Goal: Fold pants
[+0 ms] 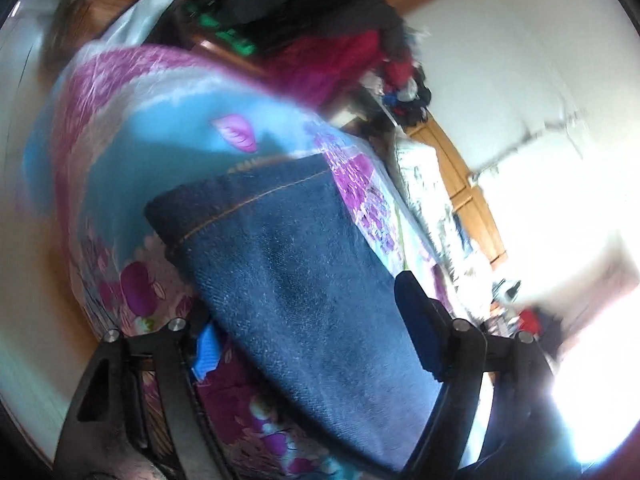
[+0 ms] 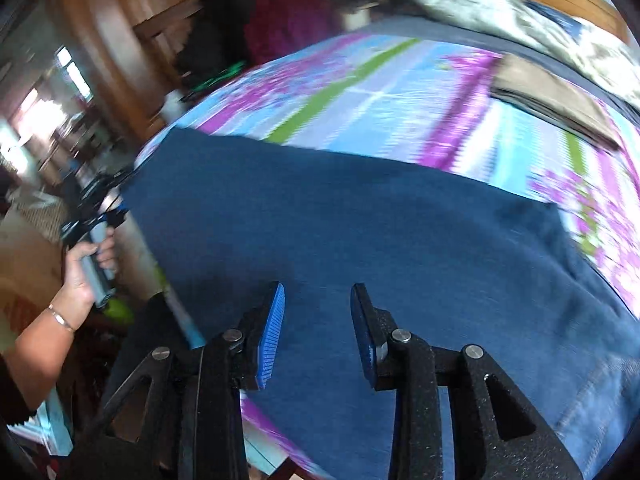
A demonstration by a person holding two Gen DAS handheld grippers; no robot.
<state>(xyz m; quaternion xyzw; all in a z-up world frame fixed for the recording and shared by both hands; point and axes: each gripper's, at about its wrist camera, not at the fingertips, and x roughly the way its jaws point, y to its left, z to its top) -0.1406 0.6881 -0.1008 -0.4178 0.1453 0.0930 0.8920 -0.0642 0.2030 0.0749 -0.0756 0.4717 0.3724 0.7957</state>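
The dark blue denim pants (image 2: 360,240) are lying spread across the floral purple-and-blue bedsheet (image 2: 360,92), flat enough to fold. The right gripper (image 2: 318,332) is hovering just above the denim at 6 o'clock, jaws released and holding nothing. The left gripper (image 1: 308,344) is straddling the hemmed leg end, jaws wide apart around the cloth, likely lining up a grasp. A tan folded garment (image 2: 556,100) is resting at 2 o'clock, apart.

A bed covered by a floral bedspread (image 2: 360,92) in purple, blue and green fills the room's centre. Behind it stand wooden wardrobes (image 2: 108,32) and a white wall (image 1: 500,40), with dark and red clothes (image 1: 320,32) heaped nearby. Strong daylight glares from a window (image 1: 592,320).
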